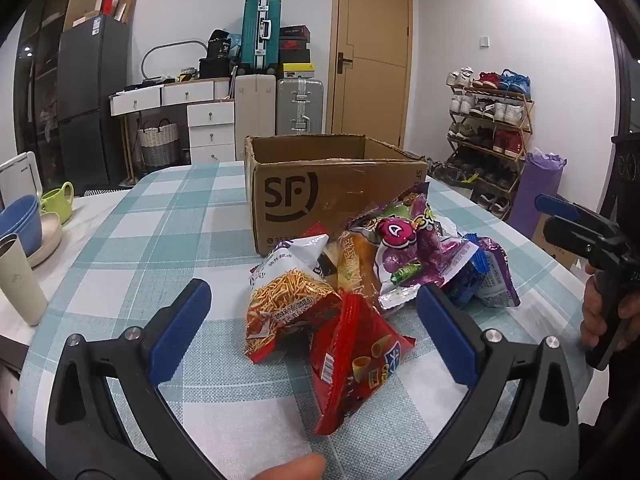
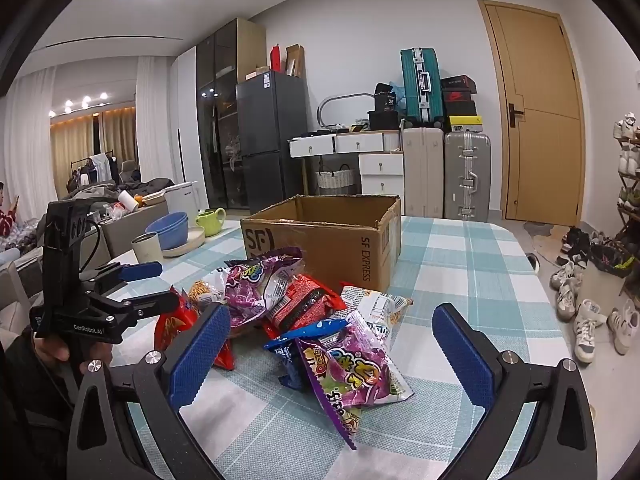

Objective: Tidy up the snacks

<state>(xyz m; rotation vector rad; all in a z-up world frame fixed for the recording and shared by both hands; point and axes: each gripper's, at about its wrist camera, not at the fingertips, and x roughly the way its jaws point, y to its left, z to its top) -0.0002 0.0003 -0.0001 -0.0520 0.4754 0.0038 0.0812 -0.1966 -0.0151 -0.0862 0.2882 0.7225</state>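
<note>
A pile of snack bags lies on the checked tablecloth in front of an open cardboard SF box. In the left wrist view my left gripper is open, its blue pads on either side of a red snack bag and a noodle-stick bag. A purple candy bag lies behind them. In the right wrist view my right gripper is open around a purple candy bag and a blue bag. The left gripper shows at the left, the right gripper at the far right.
On the table's left side stand a beige cup, blue bowls on a plate and a green mug. Suitcases, drawers, a fridge and a door stand behind; a shoe rack is at the right.
</note>
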